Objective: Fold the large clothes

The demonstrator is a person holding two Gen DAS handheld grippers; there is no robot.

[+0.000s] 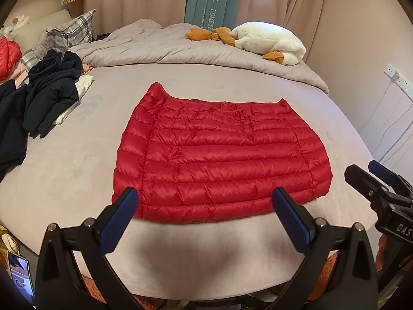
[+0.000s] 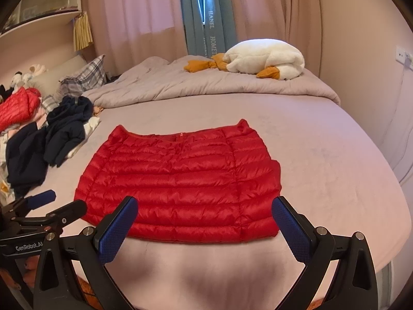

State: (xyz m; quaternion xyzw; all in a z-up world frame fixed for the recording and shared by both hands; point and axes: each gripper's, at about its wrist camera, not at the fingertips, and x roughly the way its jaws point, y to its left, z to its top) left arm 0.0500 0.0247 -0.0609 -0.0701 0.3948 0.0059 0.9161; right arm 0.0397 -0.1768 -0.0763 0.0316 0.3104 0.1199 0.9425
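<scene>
A heap of dark navy clothes (image 1: 49,95) lies unfolded left of the red quilted puffer jacket (image 1: 222,160), which sits mid-bed as a flat, partly folded rectangle on the pale pink bedsheet (image 1: 77,170). Both tongs, left gripper (image 1: 206,213) and right gripper (image 2: 205,218), hover spread wide, holding nothing. Right of and behind the jacket: a white plush goose (image 1: 271,42). Judged: another fold likely remains.

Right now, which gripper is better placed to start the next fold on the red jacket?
Neither clearly. The left gripper and right gripper both hang open over the jacket's near hem, left nearer its left corner, right nearer its right; likely both together.
</scene>
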